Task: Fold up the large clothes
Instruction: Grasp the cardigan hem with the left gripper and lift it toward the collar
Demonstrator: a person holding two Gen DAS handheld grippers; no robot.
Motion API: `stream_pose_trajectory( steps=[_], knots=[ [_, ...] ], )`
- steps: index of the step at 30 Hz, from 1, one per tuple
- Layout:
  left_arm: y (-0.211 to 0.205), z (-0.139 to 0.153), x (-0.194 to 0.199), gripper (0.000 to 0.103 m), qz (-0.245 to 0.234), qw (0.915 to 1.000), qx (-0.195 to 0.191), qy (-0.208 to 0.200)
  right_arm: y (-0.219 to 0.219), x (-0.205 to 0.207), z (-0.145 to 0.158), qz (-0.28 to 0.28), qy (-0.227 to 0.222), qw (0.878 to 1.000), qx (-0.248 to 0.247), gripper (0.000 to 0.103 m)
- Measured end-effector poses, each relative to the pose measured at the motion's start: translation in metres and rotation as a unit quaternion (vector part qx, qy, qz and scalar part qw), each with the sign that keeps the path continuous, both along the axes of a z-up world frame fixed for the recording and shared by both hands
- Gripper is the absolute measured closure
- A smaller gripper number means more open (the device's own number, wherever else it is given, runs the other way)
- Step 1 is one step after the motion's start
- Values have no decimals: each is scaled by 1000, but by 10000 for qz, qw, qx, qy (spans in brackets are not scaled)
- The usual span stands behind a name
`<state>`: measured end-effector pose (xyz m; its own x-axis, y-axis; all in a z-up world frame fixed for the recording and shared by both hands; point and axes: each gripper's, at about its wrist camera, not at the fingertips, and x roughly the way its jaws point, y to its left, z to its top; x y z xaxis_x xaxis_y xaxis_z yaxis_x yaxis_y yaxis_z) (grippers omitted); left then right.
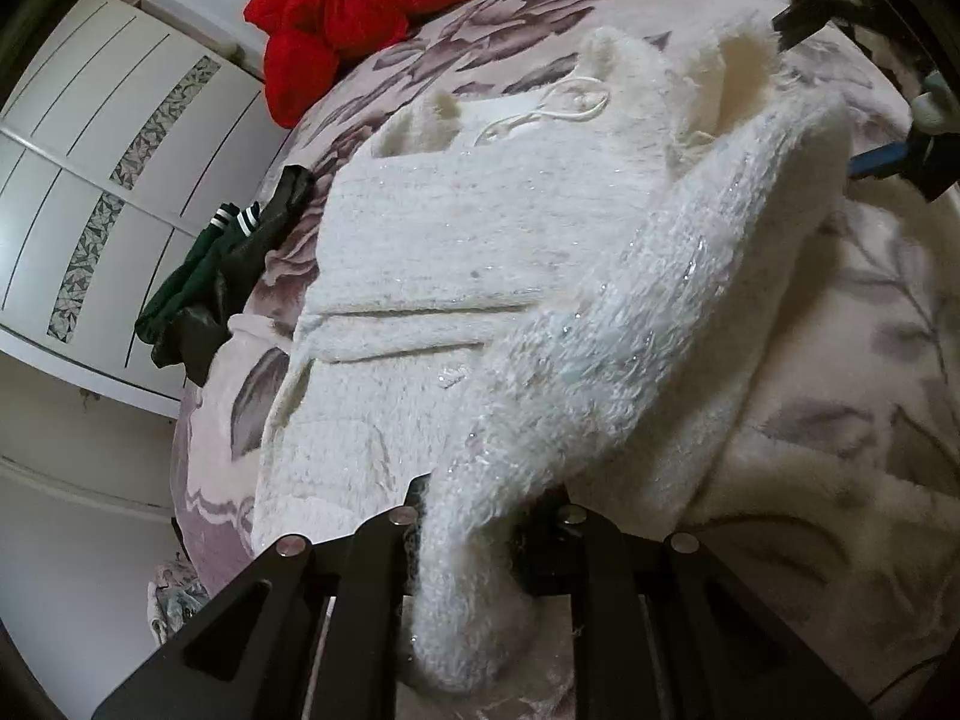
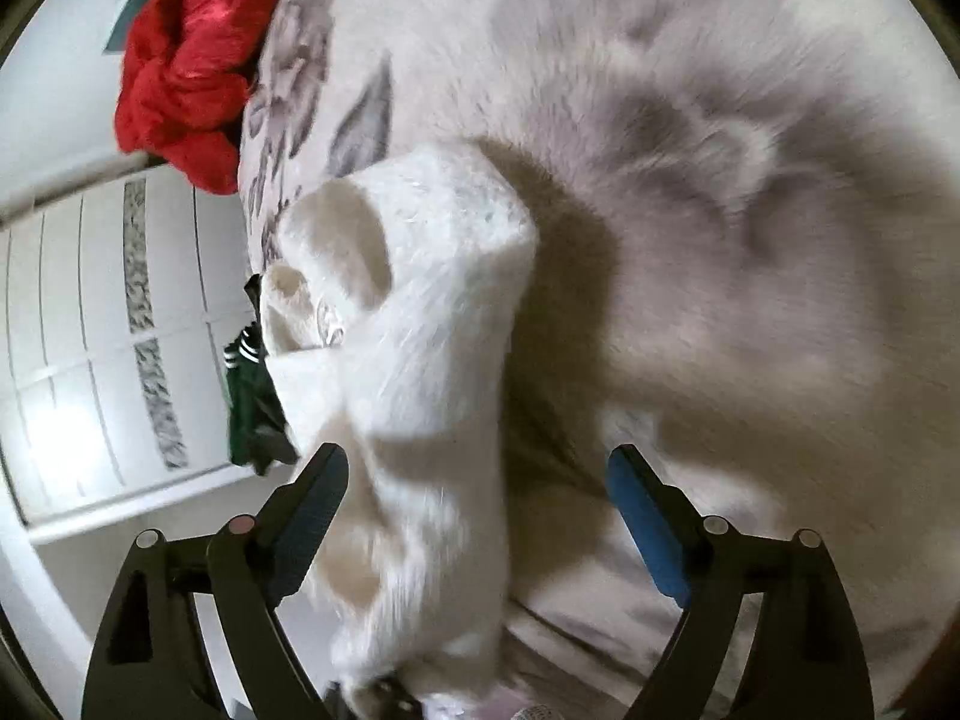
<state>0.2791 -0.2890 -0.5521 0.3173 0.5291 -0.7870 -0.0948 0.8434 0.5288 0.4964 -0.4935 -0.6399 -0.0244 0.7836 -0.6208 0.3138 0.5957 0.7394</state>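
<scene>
- the white fluffy sweater (image 1: pixel 456 240) is lying across the middle of the left wrist frame on the floral blanket (image 1: pixel 870 372), its body flat and one sleeve (image 1: pixel 648 312) rising toward the lower centre.
- the left gripper (image 1: pixel 474 516) is clamping that sleeve at the bottom of the frame, fingers pressing together on the cuff.
- the right gripper (image 2: pixel 480 480) is standing with its jaws apart at the bottom of its frame, the sweater (image 2: pixel 420 312) lying between them but not pinched; the view is blurring.
- judging by this, the step in hand is folding the sleeve over the body.
- next, the left is needing to carry the cuff across toward the upper left, while the right is pinning or smoothing the fold.
- a red garment (image 1: pixel 366 6) and a dark green garment (image 1: pixel 210 276) are sitting at the upper left and left.
</scene>
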Motion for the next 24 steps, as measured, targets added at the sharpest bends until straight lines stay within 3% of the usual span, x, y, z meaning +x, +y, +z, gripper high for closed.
stream_pose_trajectory(
  steps=[4, 9, 11, 12, 16, 19, 24],
  knots=[
    [3, -1, 3, 92, 17, 10000, -76, 1, 26, 9, -34, 5, 426, 9984, 375, 13],
    [10, -2, 5, 92, 53, 9995, -304, -12, 47, 10, -47, -177, 616, 9975, 302, 14],
    [15, -2, 7, 92, 28, 9992, -388, -34, 57, 12, -40, -152, 441, 9987, 201, 48],
    [17, -1, 6, 92, 25, 9989, -460, -36, 62, 13, -35, -86, 417, 9990, 133, 83],
    [38, 10, 1, 92, 121, 9956, -926, -74, 88, 15, -1, 32, 118, 9989, -461, 86],
    [63, 25, -8, 92, 263, 9897, -1403, -128, 111, 16, 38, 107, -141, 9982, -569, 87],
    [132, 53, -22, 92, 760, 9681, -2373, -245, 191, 23, 110, 508, -551, 9931, -901, 87]
  ],
)
